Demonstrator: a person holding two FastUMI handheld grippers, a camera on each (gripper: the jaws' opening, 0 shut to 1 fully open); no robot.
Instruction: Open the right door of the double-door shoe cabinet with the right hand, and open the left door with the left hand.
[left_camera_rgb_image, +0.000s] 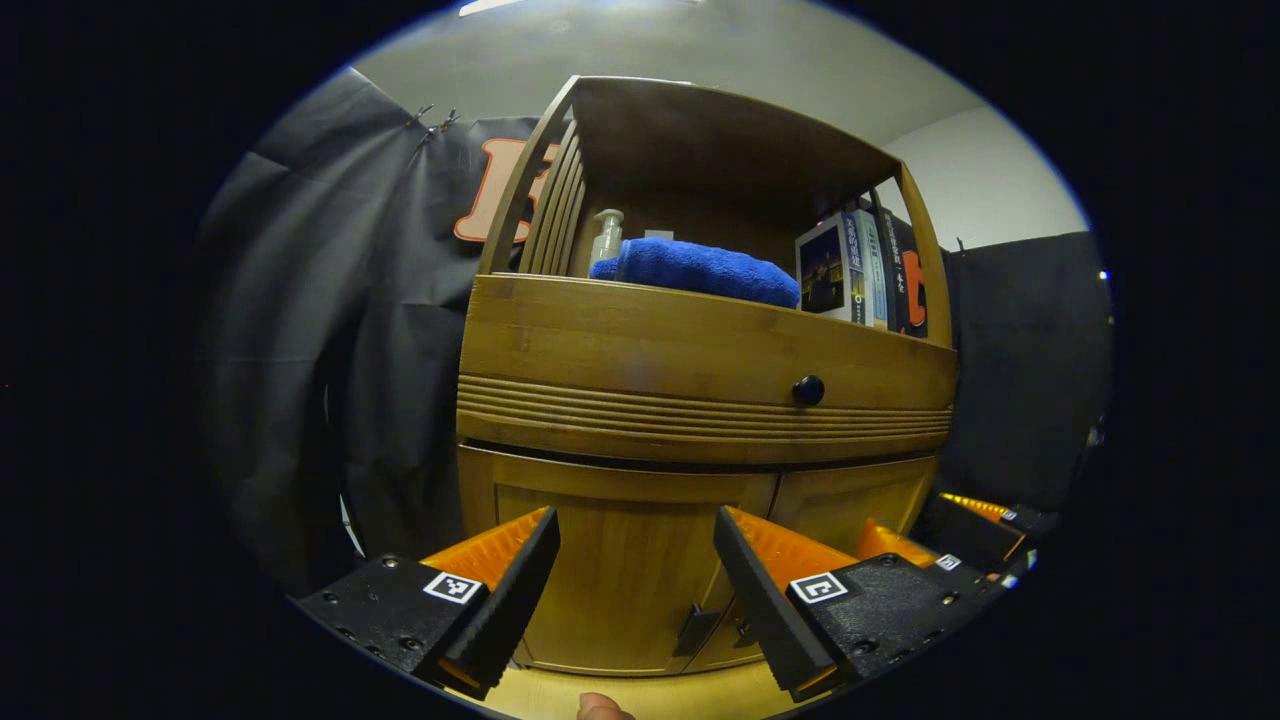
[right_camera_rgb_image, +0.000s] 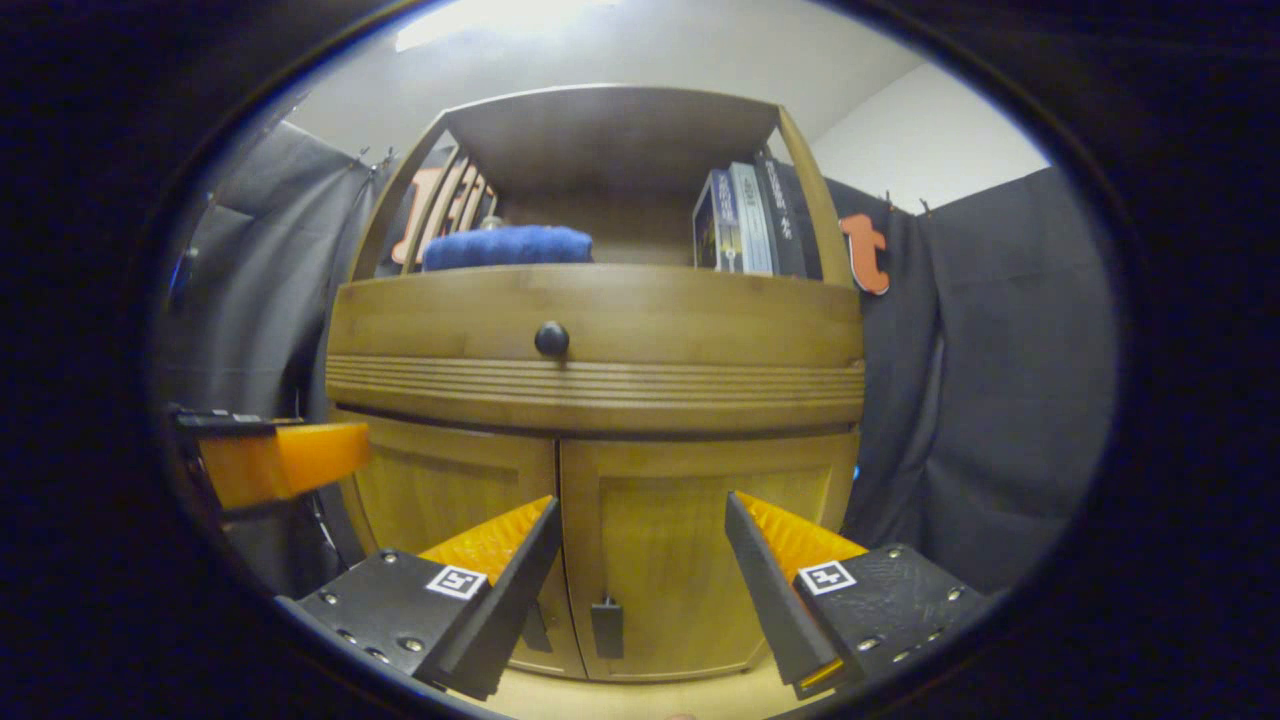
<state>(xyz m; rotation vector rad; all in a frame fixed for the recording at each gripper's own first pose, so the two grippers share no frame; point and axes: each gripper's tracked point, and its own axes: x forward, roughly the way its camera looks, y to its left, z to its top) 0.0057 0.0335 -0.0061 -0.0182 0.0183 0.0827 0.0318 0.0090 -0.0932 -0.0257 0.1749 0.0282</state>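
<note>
The light-brown wooden double-door shoe cabinet (right_camera_rgb_image: 600, 400) stands against the black cloth wall, and both of its lower doors are shut. In the right gripper view the right gripper (right_camera_rgb_image: 640, 590) hangs low in front of the cabinet with its two fingers spread wide apart and nothing between them; the right door (right_camera_rgb_image: 700, 540) lies straight ahead in the gap, and its small dark handle (right_camera_rgb_image: 606, 627) sits near the bottom edge, just beside the seam. The left door (right_camera_rgb_image: 450, 490) is next to it, partly behind the gripper's left finger. At the left edge of that view the other gripper pokes in, apart from the cabinet. In the left gripper view the left gripper (left_camera_rgb_image: 635, 590) is likewise wide open and empty, aimed at the left door (left_camera_rgb_image: 620, 580), whose dark handle (left_camera_rgb_image: 695, 630) shows low near the seam; neither gripper touches a door. Above the doors runs a ribbed wooden drawer front with a round black knob (right_camera_rgb_image: 551, 339). On the open shelf over it lie a folded blue towel (left_camera_rgb_image: 700, 270), a pale pump bottle (left_camera_rgb_image: 606, 238) behind it, and a row of upright books (left_camera_rgb_image: 860, 275) at the right end. A fingertip (left_camera_rgb_image: 600, 708) peeks in at the bottom of the left gripper view.
</note>
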